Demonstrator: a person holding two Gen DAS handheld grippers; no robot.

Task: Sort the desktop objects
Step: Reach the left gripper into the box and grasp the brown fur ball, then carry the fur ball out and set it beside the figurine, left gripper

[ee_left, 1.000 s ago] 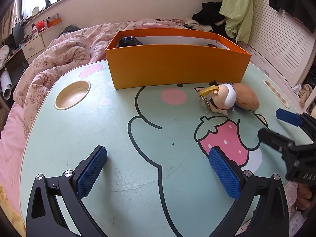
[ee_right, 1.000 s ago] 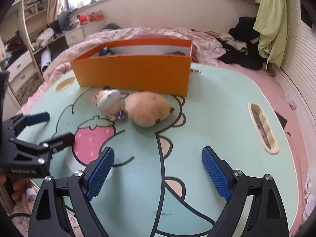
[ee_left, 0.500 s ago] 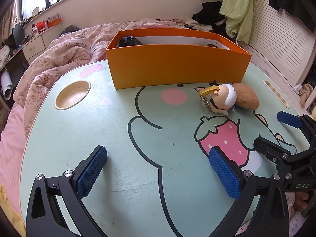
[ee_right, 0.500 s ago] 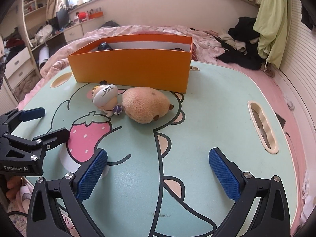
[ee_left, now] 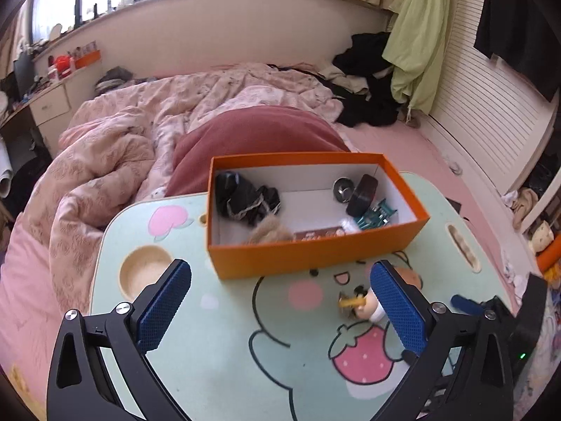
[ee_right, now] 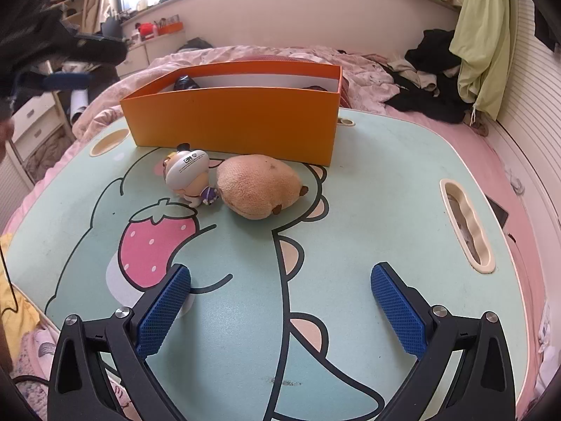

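Nearest the right wrist camera, the right gripper (ee_right: 280,308) is hovering low over the near half of the cartoon-printed lap table (ee_right: 385,210), its jaws spread wide and holding nothing, probably waiting for its turn. Just beyond it, the small figurine (ee_right: 189,175) is lying on its back beside the tan plush toy (ee_right: 257,186), the two touching, both close in front of the orange box (ee_right: 231,122); they are sitting loose on the table, so I judge they are the items not yet sorted. On the figurine's base a printed logo is showing, seemingly "CN", with finer print too small to read.

From the left wrist view, the left gripper (ee_left: 280,301) is hanging high above the table and looking down into the box, its jaws closing with nothing between them. Inside the box a dark lacy cloth (ee_left: 245,198), a round metal piece (ee_left: 342,189), a dark disc (ee_left: 363,194) and a green circuit board (ee_left: 375,214) are lying, apparently sorted already. Behind the box, a pink quilt (ee_left: 115,147) is covering the bed.
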